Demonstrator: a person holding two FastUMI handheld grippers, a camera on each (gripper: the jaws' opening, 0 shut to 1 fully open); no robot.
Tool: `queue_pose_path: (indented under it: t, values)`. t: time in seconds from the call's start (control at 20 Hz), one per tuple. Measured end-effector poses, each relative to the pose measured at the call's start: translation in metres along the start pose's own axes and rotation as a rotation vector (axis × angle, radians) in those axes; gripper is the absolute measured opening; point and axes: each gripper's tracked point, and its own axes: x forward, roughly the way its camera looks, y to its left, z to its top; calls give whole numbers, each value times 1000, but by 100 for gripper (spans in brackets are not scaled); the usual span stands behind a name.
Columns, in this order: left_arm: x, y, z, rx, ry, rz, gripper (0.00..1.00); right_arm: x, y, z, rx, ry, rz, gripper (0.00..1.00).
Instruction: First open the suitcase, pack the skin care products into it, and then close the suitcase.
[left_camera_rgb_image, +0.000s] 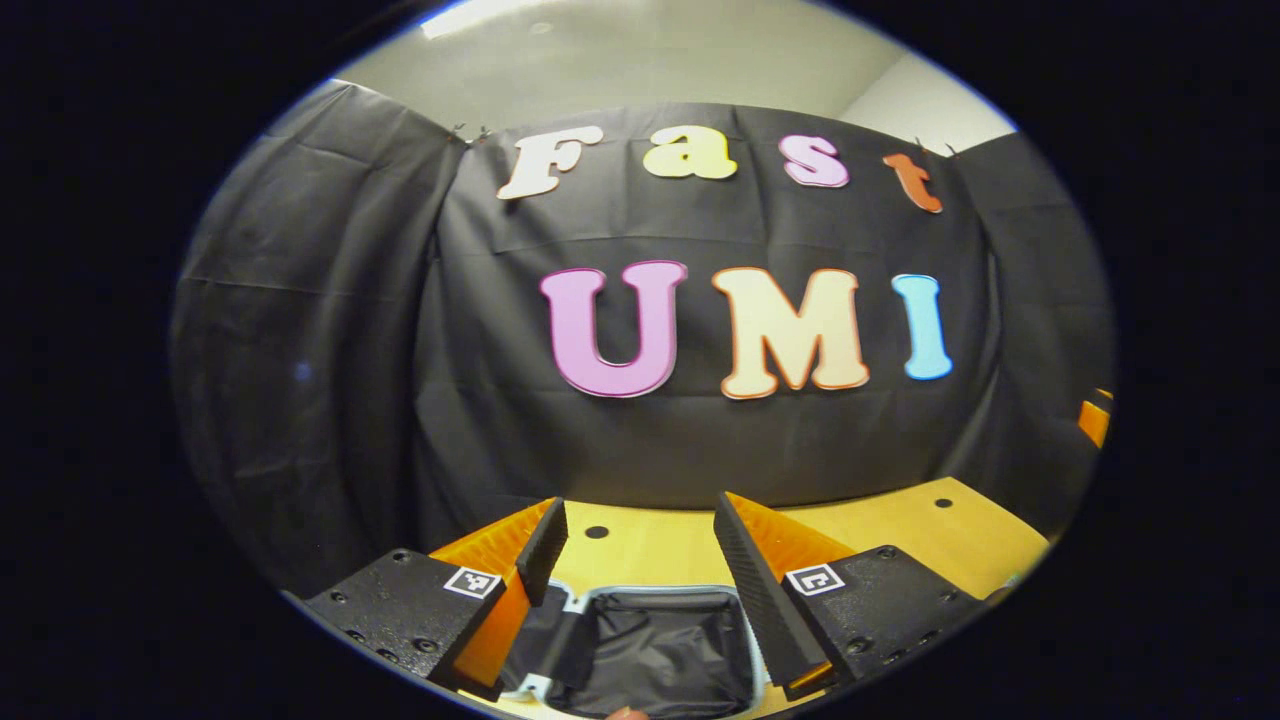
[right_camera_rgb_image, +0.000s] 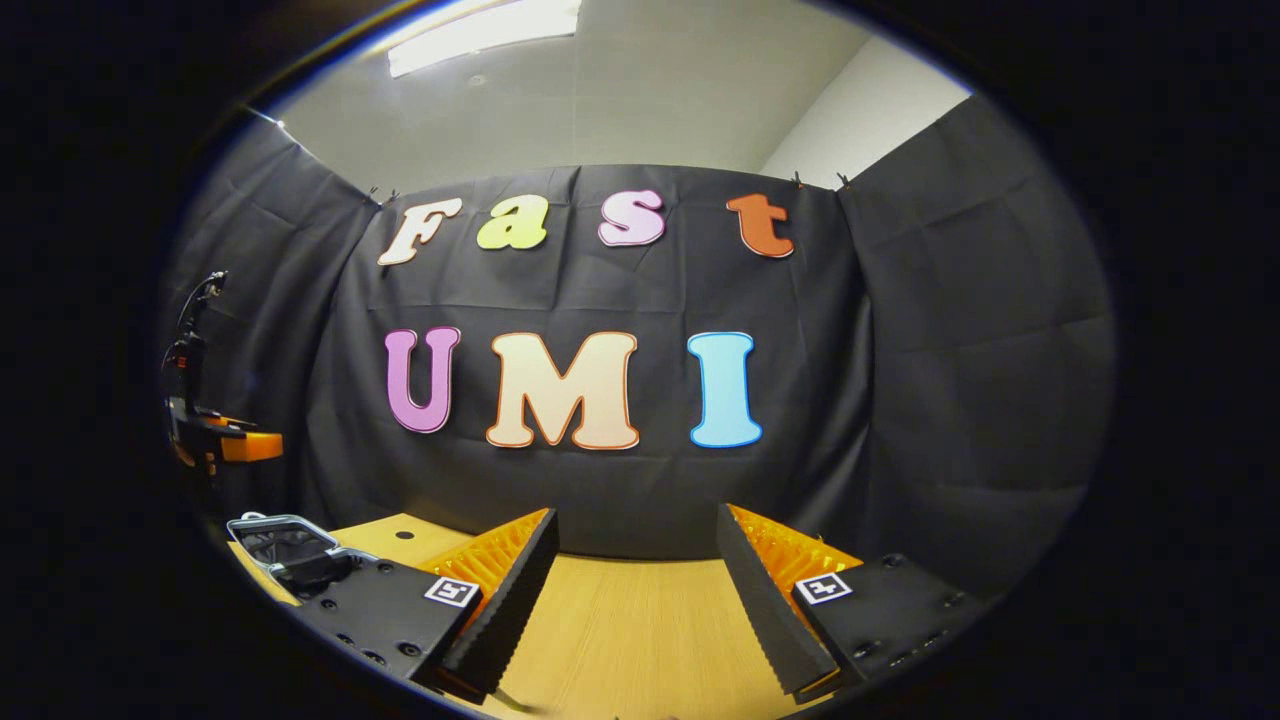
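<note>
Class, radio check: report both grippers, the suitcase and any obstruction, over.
Left gripper open, above the suitcase. Right gripper open, over bare wooden table. Suitcase lies open, dark lining showing. Nothing blocking.

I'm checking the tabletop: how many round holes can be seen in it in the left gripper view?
2: one hole between the left gripper's jaws, another hole far right. The suitcase may hide more.

The suitcase (left_camera_rgb_image: 650, 650) is cut off at the bottom edge of the left gripper view, its near part unseen. In the right gripper view, the right gripper's left finger hides part of it, and the contents beside its rim stay too dark to tell.
</note>
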Motion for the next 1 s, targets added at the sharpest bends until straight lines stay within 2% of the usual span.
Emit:
queue_pose_path:
  t: [0.2, 0.25, 0.4, 0.5, 0.55, 0.6, 0.75, 0.8, 0.85, 1.0]
  values:
    - [-13, -55, -18, 7, 26, -47, 88, -10, -15, -4, 0, 11, 35, 98]
    - [-16, -71, -22, 8, 32, -69, 91, -12, -19, -5, -1, 11, 44, 98]
    - [-23, -120, -50, 22, 87, -161, 89, -18, -27, -6, -21, 3, 67, 98]
    - [-30, -150, -66, 21, 117, -214, 93, -20, -31, -11, -46, 5, 83, 98]
    - [-34, -165, -74, 18, 124, -238, 100, -20, -33, -13, -52, 5, 88, 98]
    - [-38, -179, -82, 11, 130, -259, 96, -21, -33, -15, -52, 10, 95, 98]
    - [-51, -216, -117, -18, 193, -309, 96, -21, -34, -22, -56, 40, 115, 98]
    - [-55, -226, -129, -28, 217, -323, 100, -22, -35, -21, -60, 41, 118, 98]
    - [-58, -236, -140, -41, 244, -343, 96, -22, -38, -20, -67, 39, 120, 99]
    - [-69, -264, -174, -66, 320, -406, 96, -24, -39, -24, -101, 46, 133, 98]
